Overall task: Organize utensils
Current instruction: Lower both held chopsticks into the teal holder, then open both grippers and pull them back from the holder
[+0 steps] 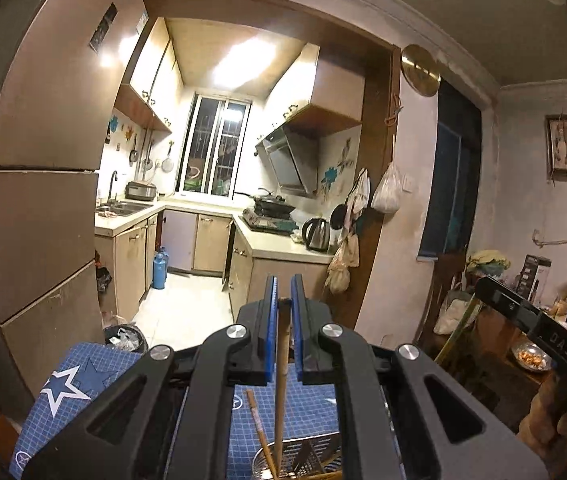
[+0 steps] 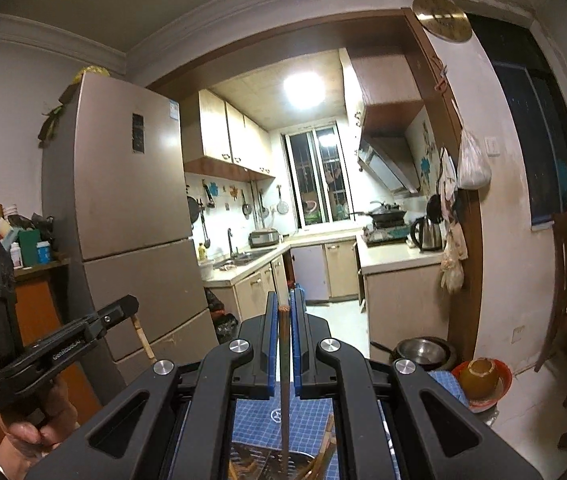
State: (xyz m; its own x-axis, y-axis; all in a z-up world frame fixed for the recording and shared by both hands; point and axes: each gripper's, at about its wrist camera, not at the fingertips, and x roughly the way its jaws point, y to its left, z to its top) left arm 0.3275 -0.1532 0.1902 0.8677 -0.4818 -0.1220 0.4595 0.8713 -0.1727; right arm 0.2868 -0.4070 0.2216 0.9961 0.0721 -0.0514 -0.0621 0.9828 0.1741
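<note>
- Left gripper (image 1: 283, 300) clamps a pale wooden chopstick (image 1: 281, 384), upright, directly above the perforated steel basket (image 1: 267, 458)
- Right gripper (image 2: 284, 306) pinches a dark brown chopstick (image 2: 284, 380), likewise vertical

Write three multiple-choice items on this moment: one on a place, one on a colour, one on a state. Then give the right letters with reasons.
1. Where does the steel kettle stand?
A. on the kitchen counter's near corner
B. on the floor
C. atop the fridge

2. What colour are the pads of the left gripper?
A. red
B. blue
C. white

3. What is the right gripper doing?
A. standing wide open
B. clamping a spoon
C. shut on a dark brown chopstick

Answers:
1 A: the kettle sits on the pale counter beside the doorway.
2 B: blue strips line both fingers.
3 C: the dark stick runs up between the closed pads, its lower end over the round metal wire basket.
</note>
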